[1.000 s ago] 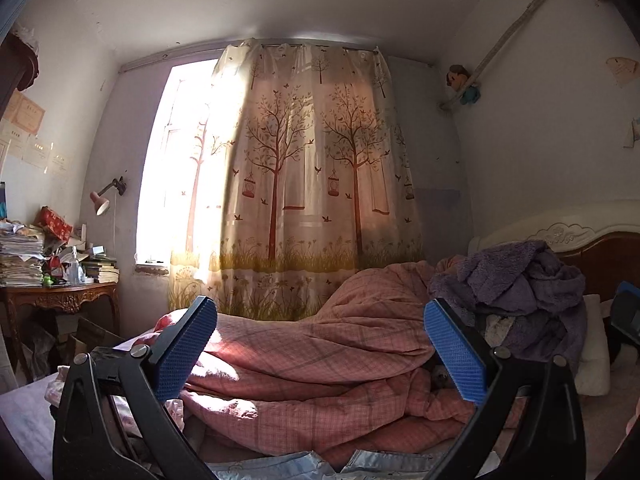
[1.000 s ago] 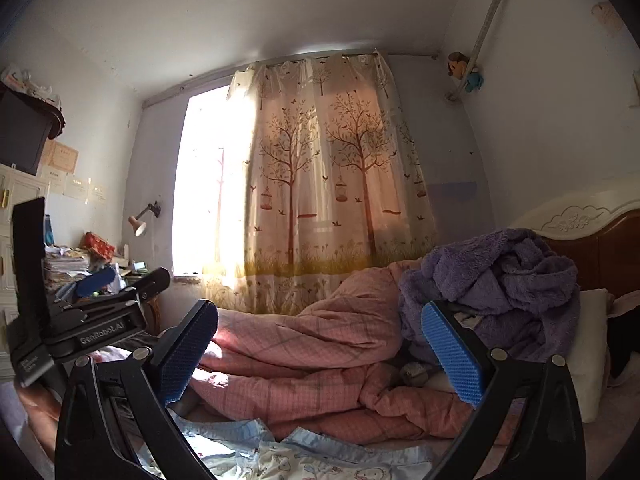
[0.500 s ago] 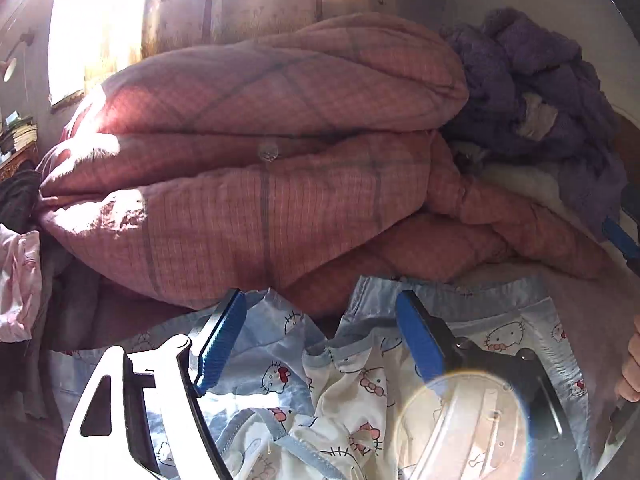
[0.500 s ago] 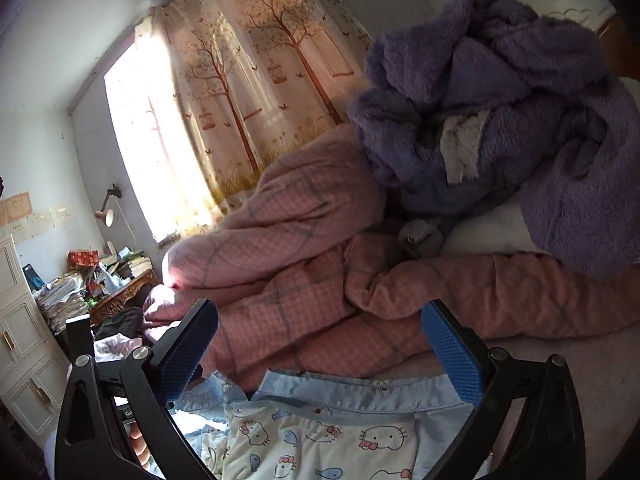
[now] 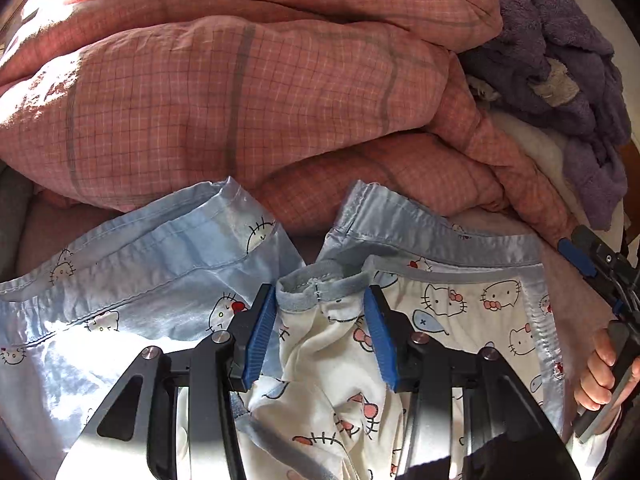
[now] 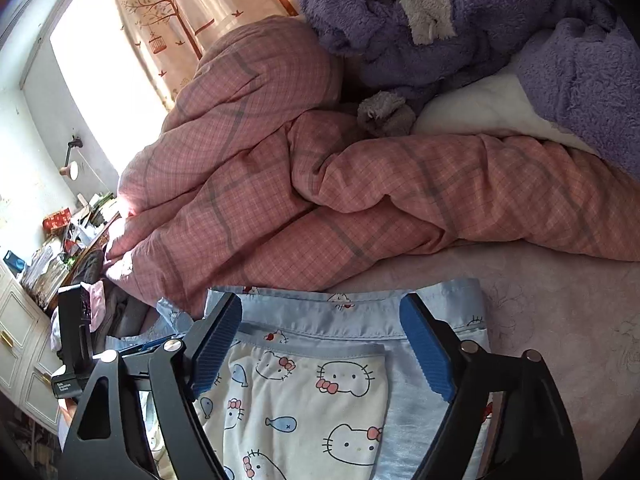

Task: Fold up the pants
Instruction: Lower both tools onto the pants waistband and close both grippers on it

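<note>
**Grippers closed in over cartoon-cat pants on bed**

Left gripper (image 5: 320,320), its blue-padded jaws just narrowing, straddled a bunched grey-edged fold of the pale blue and white cartoon-cat print pants (image 5: 460,308), the pads close beside the cloth but not visibly pressing it. Right gripper (image 6: 320,348) hovered over the same pants (image 6: 320,400) with jaws spread wide, having just begun to narrow, nothing pinched between them. The pants lay spread on the pink bed sheet (image 6: 560,300), just in front of a heaped pink checked quilt (image 5: 240,100). A purple fleece blanket (image 6: 480,20) sat piled behind the quilt. A person's hand (image 5: 600,376) held the right gripper's handle.
</note>
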Demonstrator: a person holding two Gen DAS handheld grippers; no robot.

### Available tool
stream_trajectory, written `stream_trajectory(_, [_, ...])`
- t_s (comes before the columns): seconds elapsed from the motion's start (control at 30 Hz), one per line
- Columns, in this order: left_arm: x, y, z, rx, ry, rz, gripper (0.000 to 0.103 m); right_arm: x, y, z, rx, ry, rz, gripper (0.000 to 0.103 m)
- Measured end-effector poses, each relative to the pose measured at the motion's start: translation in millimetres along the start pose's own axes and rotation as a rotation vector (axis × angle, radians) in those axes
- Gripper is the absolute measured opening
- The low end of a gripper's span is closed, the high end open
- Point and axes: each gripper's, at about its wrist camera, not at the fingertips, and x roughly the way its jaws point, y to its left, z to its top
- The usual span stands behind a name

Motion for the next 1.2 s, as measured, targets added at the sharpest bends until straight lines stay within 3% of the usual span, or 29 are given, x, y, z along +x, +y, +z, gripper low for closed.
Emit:
stream_trajectory(0.07, [2.6, -1.5, 2.1, 0.021, 0.002, 0.043, 0.044, 6.2, 5.0, -2.2, -0.032, 0.026, -0.027, 0.073])
stream_trajectory(0.17, [10.1, -4.3, 1.4, 0.011, 0.012, 0.030, 0.044, 17.8, 8.1, -5.2, -0.058, 0.070, -0.053, 0.071])
stream_trajectory(0.2, [13.6, -5.8, 0.8, 0.018, 0.013, 0.036, 0.038, 22.0, 7.8, -6.2, -0.058, 0.083, -0.054, 0.069])
stream_trajectory(0.23, [16.5, -5.9, 0.0, 0.023, 0.010, 0.050, 0.026, 27.0, 7.6, -7.3, -0.056, 0.098, -0.053, 0.068])
stream_trajectory(0.3, [20.7, -4.2, -1.3, 0.026, 0.009, 0.074, 0.013, 36.7, 6.8, -10.6, -0.051, 0.120, -0.066, 0.059])
stream_trajectory(0.43, [11.4, 7.2, 1.2, -0.021, -0.029, 0.055, 0.009, 52.7, 2.3, -14.9, -0.049, 0.159, -0.101, 0.053])
stream_trajectory(0.53, [1.0, 16.2, 4.4, -0.032, -0.063, 0.104, 0.009, 60.4, -2.2, -18.0, -0.054, 0.172, -0.150, 0.051])
stream_trajectory(0.73, [3.6, 35.7, 3.4, -0.073, -0.039, 0.123, 0.009, 67.2, -11.3, -22.5, -0.027, 0.213, -0.106, 0.051])
stream_trajectory(0.87, [7.1, 33.9, 2.7, -0.069, -0.038, 0.140, 0.009, 70.0, -11.4, -25.2, -0.012, 0.235, -0.034, 0.033])
stream_trajectory(0.97, [8.3, 29.2, 3.1, -0.058, -0.047, 0.145, 0.009, 78.2, -9.4, -29.3, -0.034, 0.257, -0.062, 0.032])
stream_trajectory(1.03, [7.5, 28.0, 2.6, -0.051, -0.055, 0.139, 0.009, 81.5, -6.4, -29.3, -0.052, 0.260, -0.087, 0.018])
stream_trajectory(1.07, [7.5, 23.9, 2.5, -0.042, -0.067, 0.124, 0.008, 80.5, -6.0, -28.4, -0.054, 0.249, -0.122, 0.005])
stream_trajectory(1.2, [-12.6, 10.4, 2.9, 0.001, -0.119, 0.073, 0.008, 50.7, -4.0, -19.4, -0.034, 0.128, -0.128, 0.004])
